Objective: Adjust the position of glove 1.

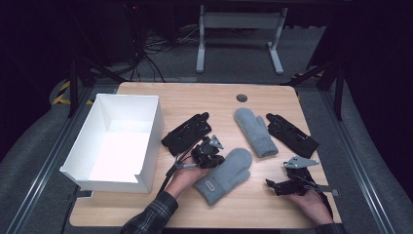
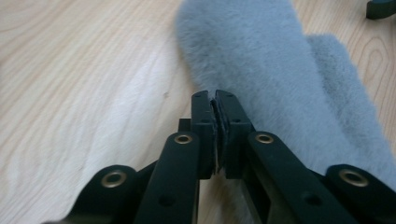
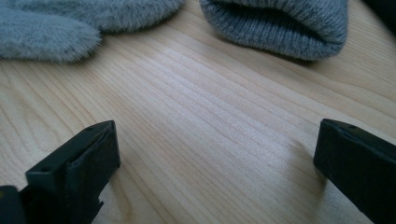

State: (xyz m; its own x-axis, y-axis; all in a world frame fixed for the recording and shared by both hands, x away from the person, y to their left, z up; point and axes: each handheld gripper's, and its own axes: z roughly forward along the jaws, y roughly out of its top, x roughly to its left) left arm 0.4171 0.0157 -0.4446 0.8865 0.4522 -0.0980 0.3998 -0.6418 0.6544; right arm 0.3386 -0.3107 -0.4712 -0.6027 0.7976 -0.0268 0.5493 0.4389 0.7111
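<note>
Left gripper point(image 2: 216, 95): black jaws pressed nearly together on the edge of the near fluffy grey fleece mitten point(image 2: 275, 79); whether they pinch the pile, I cannot tell
Near mitten: soft, rounded, plush; its body spreads ahead and right of those jaws on the pale wood-grain table point(image 1: 272, 204)
Right gripper point(image 3: 217, 154): blocky jaws wide apart, bare wood between them
Far grey mitten point(image 3: 280, 21): ribbed knit cuff ahead of the right jaws
White box point(image 1: 146, 141): square, open-topped, well left
</note>
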